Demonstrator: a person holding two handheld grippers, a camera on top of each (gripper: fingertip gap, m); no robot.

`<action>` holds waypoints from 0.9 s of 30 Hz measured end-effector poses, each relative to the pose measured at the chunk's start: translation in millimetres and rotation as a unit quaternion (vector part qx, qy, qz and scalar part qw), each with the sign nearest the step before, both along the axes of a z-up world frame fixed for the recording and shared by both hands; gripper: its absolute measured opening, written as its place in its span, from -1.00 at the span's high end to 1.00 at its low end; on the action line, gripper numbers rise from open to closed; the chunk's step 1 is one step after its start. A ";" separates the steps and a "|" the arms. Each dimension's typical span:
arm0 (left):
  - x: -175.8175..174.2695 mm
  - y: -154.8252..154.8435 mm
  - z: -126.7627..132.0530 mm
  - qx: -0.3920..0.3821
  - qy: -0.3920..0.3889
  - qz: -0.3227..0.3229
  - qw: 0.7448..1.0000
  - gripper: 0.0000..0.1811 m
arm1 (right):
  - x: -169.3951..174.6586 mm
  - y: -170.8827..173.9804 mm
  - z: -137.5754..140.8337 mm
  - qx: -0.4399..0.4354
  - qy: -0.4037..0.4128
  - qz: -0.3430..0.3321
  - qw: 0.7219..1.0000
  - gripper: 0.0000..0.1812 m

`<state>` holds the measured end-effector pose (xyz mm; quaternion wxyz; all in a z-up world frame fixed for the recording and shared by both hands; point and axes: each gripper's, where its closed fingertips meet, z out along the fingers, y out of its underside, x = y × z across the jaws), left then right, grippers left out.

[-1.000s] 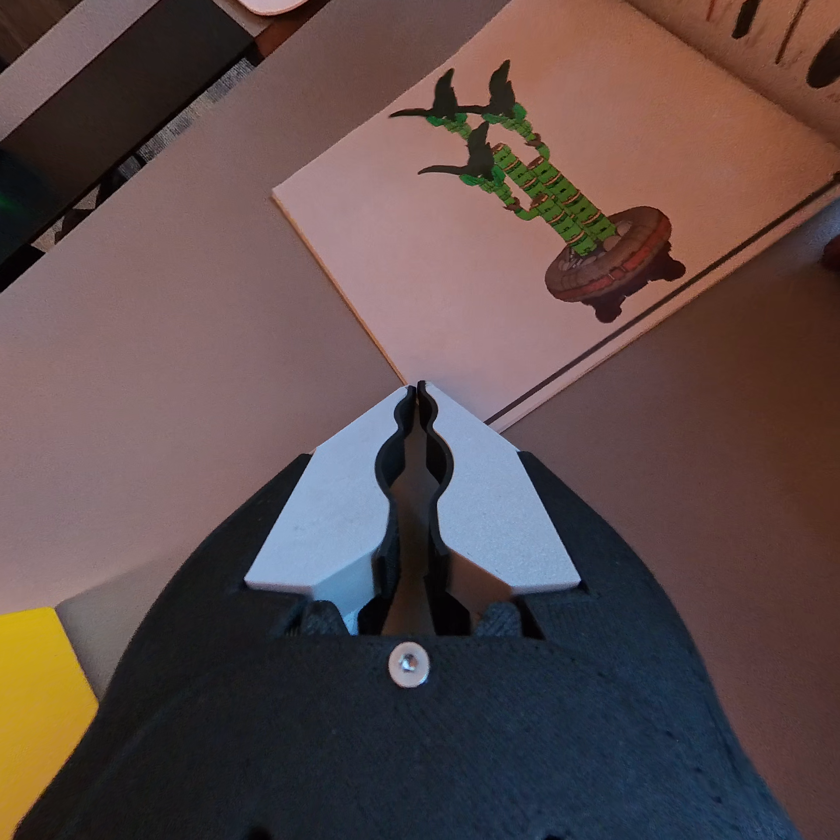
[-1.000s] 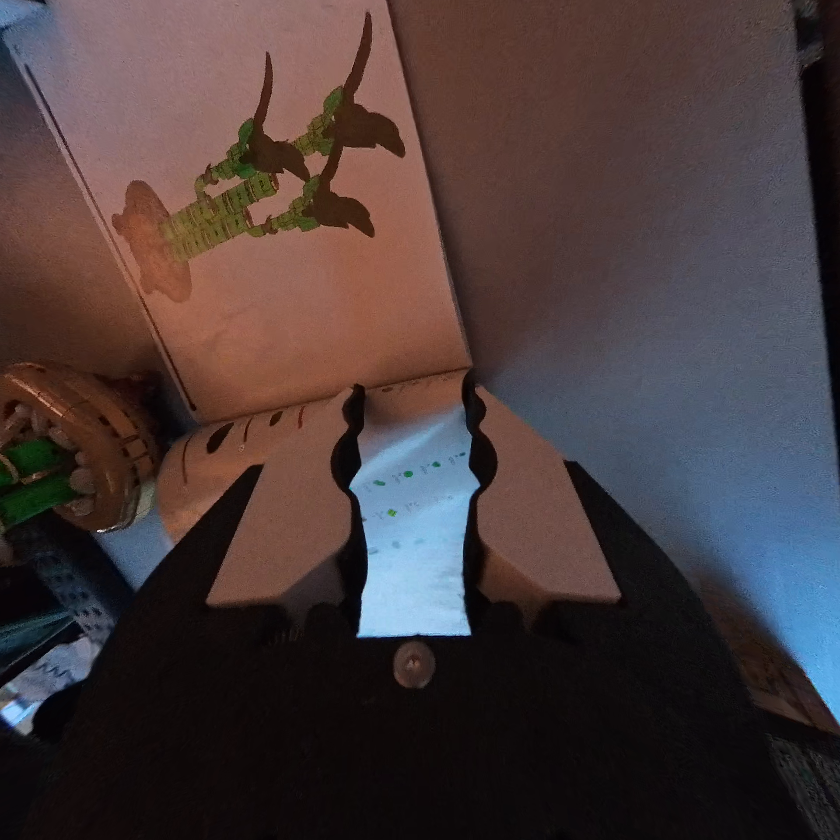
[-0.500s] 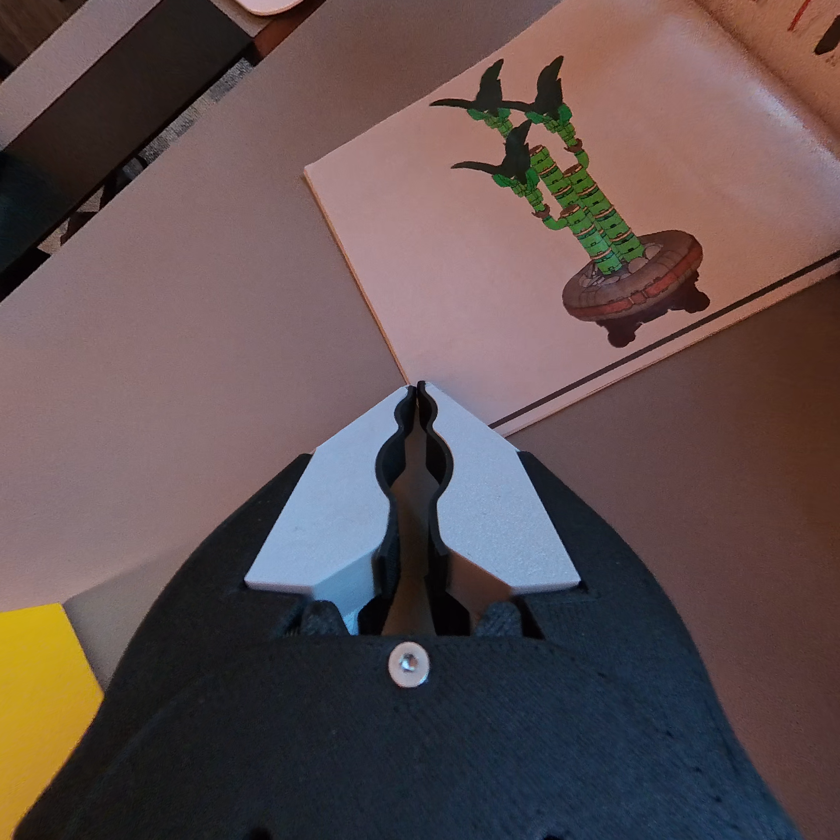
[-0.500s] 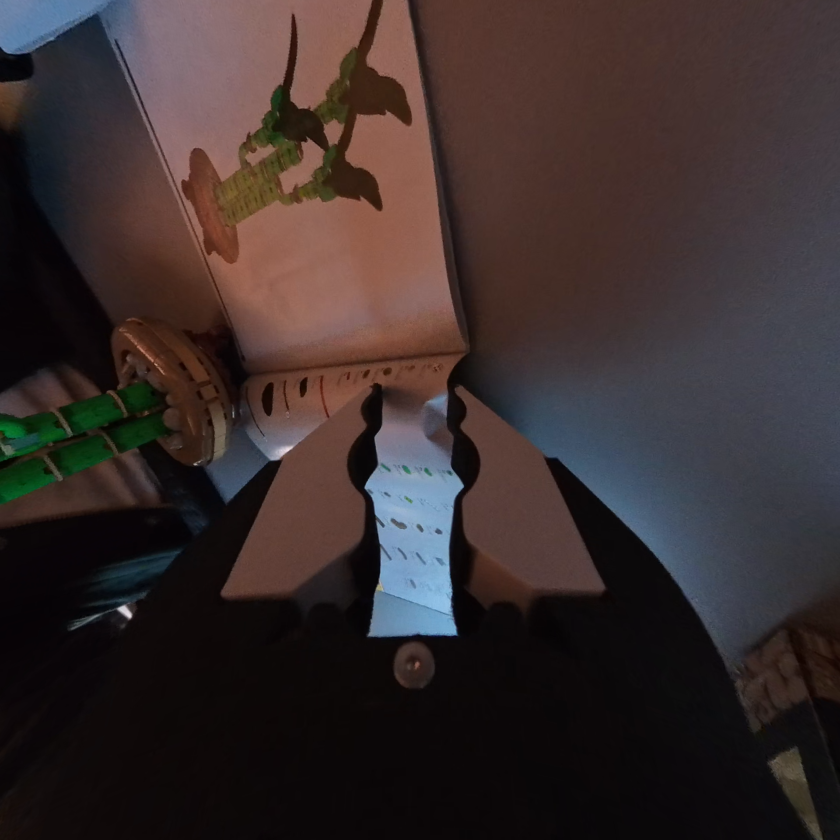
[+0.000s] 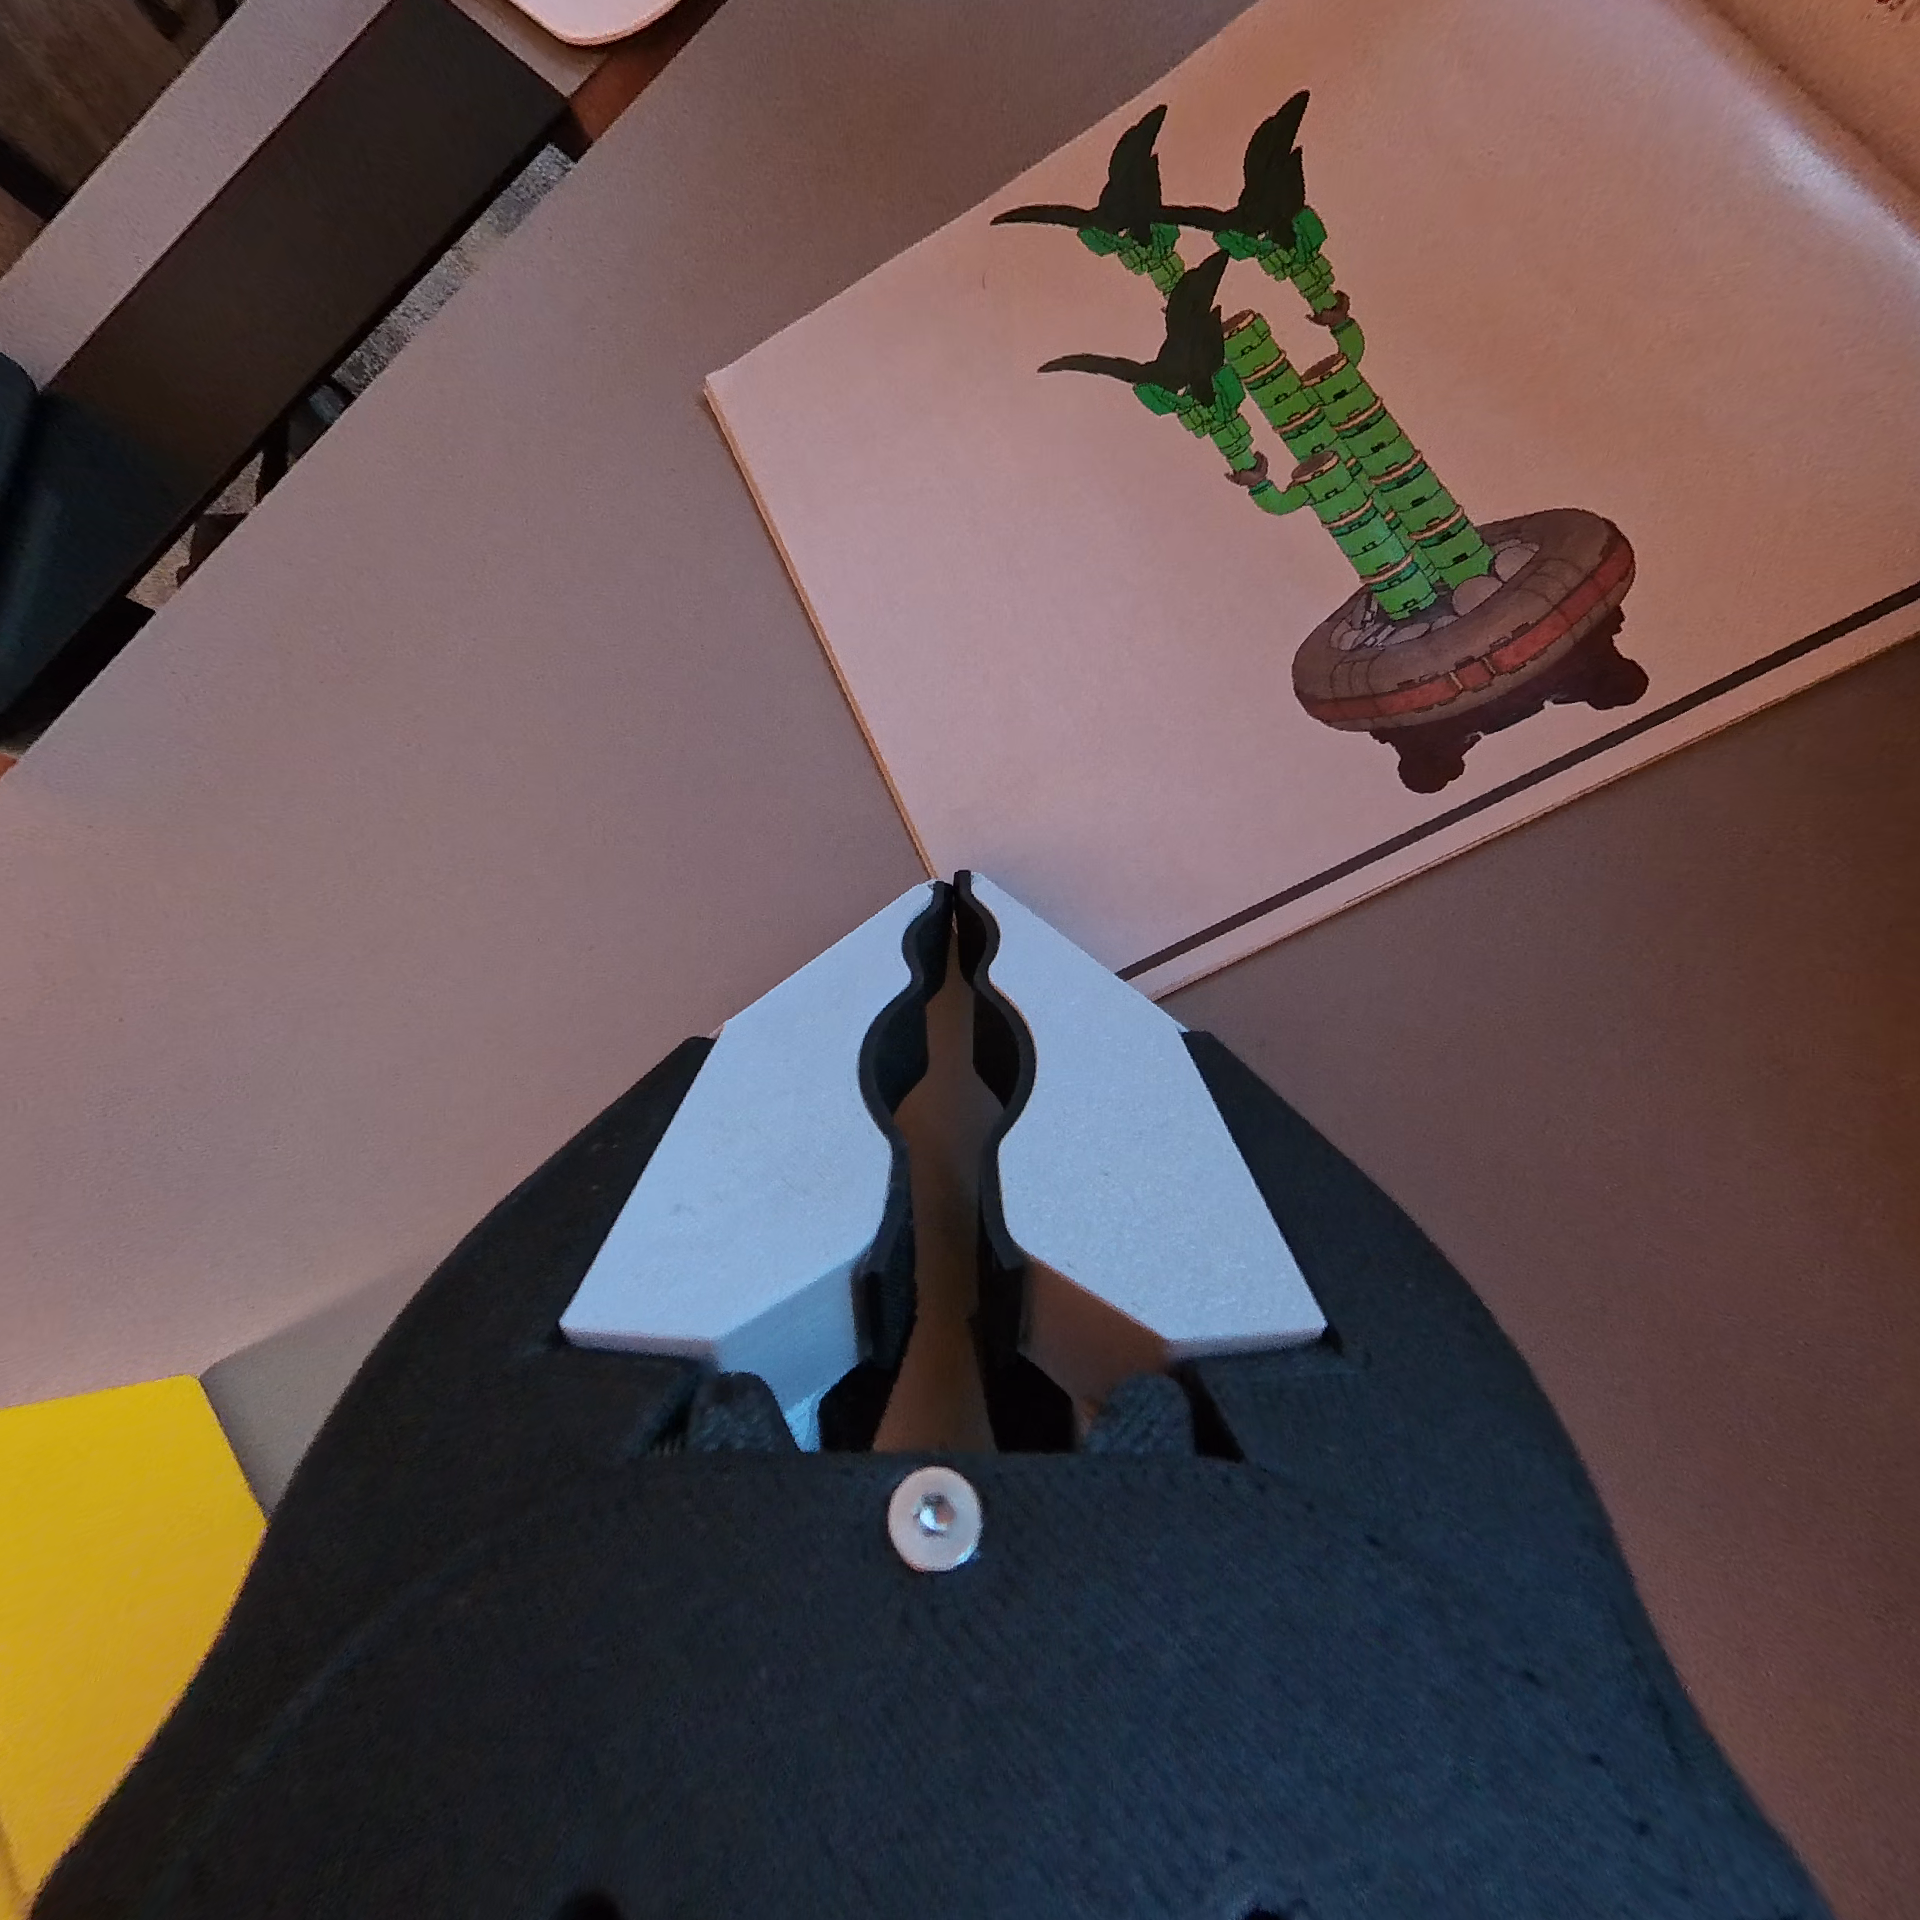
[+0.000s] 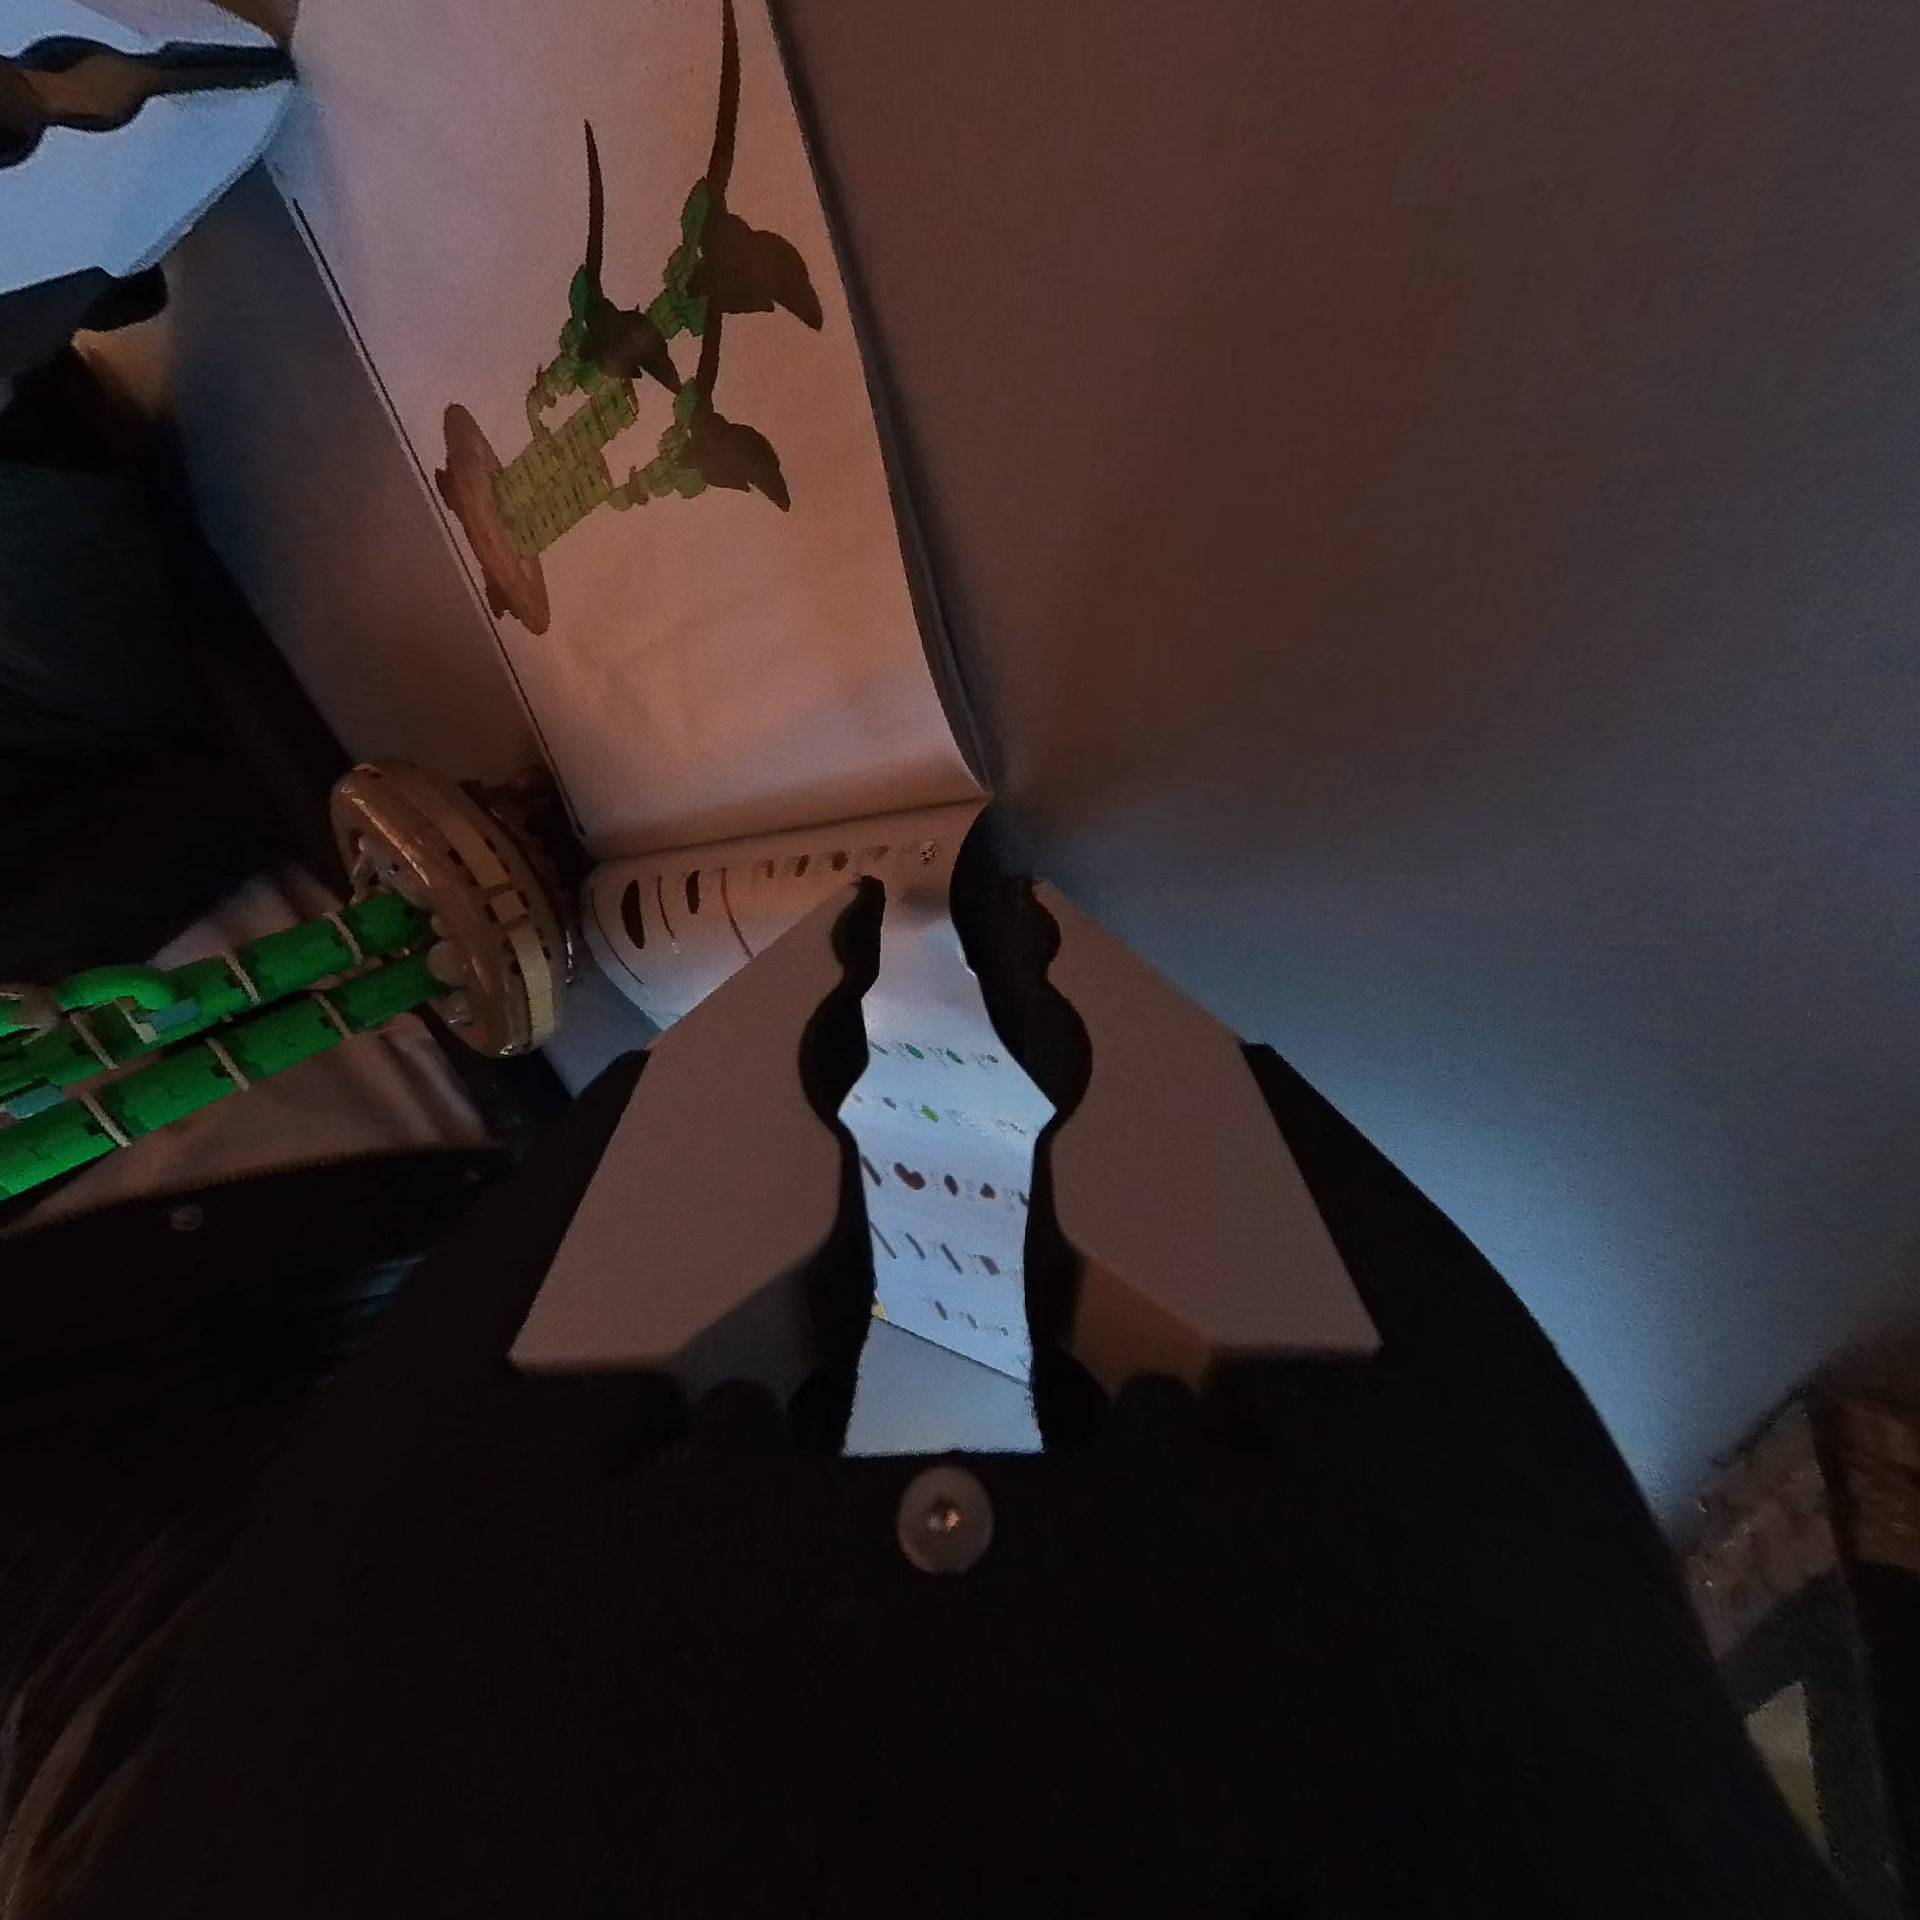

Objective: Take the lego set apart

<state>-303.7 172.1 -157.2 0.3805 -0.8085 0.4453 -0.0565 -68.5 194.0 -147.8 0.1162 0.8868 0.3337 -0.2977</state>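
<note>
Tabletop (image 5: pixel 436 810) below: left hand-held gripper (image 5: pixel 961 883) closed, empty; right hand-held gripper (image 6: pixel 920 888) parted, empty.

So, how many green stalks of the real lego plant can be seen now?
2, in the right wrist view: the upper stalk and the lower stalk lie side by side, left of the round base. More may be hidden beyond the frame.

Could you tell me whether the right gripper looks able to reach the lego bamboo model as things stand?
Probably yes: the right gripper is open, and the lego bamboo model lies to its left, with nothing visibly between.
</note>
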 end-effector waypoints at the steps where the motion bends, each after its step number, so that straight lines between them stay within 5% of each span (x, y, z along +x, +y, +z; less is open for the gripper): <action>1: 0.0 0.0 0.0 0.000 0.000 0.000 1.000 1.00 | 0.1 -0.5 0.1 -0.006 0.003 -0.004 1.000 0.70; 10: 0.4 -0.3 0.0 0.007 0.014 -0.002 1.000 1.00 | -2.8 -15.9 -1.3 -0.112 0.050 -0.036 0.992 0.66; 17: 0.2 -0.9 0.0 0.028 0.046 -0.007 0.999 1.00 | -9.0 -27.3 -5.6 -0.169 0.084 -0.013 0.982 0.82; 27: -2.4 2.1 1.3 -0.003 0.000 0.020 1.000 0.94 | -24.5 -33.9 29.6 -0.153 0.140 0.025 0.978 0.95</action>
